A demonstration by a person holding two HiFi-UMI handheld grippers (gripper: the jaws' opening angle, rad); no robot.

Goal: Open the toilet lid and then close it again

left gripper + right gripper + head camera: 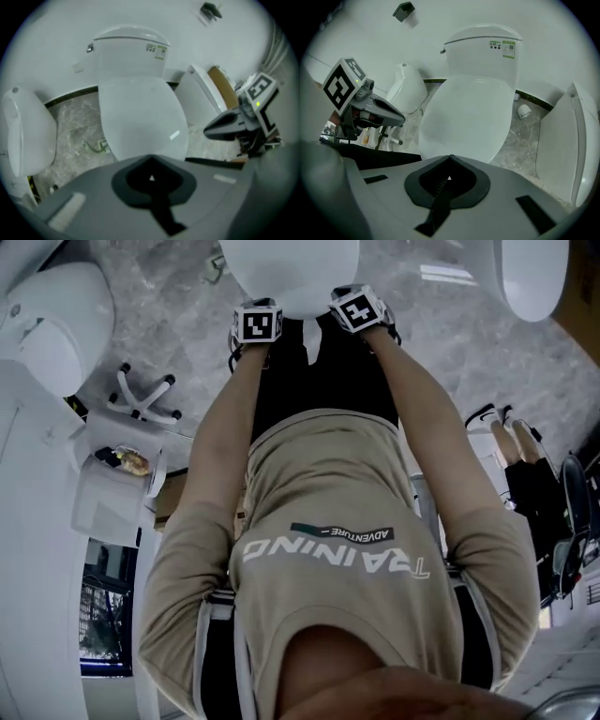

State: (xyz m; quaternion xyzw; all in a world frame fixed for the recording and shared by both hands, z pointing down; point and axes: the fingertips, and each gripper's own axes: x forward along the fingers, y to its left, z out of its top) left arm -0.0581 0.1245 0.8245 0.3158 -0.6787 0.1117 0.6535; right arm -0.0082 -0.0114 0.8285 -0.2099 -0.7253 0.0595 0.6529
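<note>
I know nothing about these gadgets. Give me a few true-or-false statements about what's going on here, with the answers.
1. The toilet lid is down. True.
2. The left gripper is clamped on the lid. False: its jaws are shut together with nothing between them.
3. The right gripper has its jaws shut together. True.
4. A paper roll stands on top of the tank. False: it lies on the floor.

tank (483, 49) behind toilet lid (464, 117)
</note>
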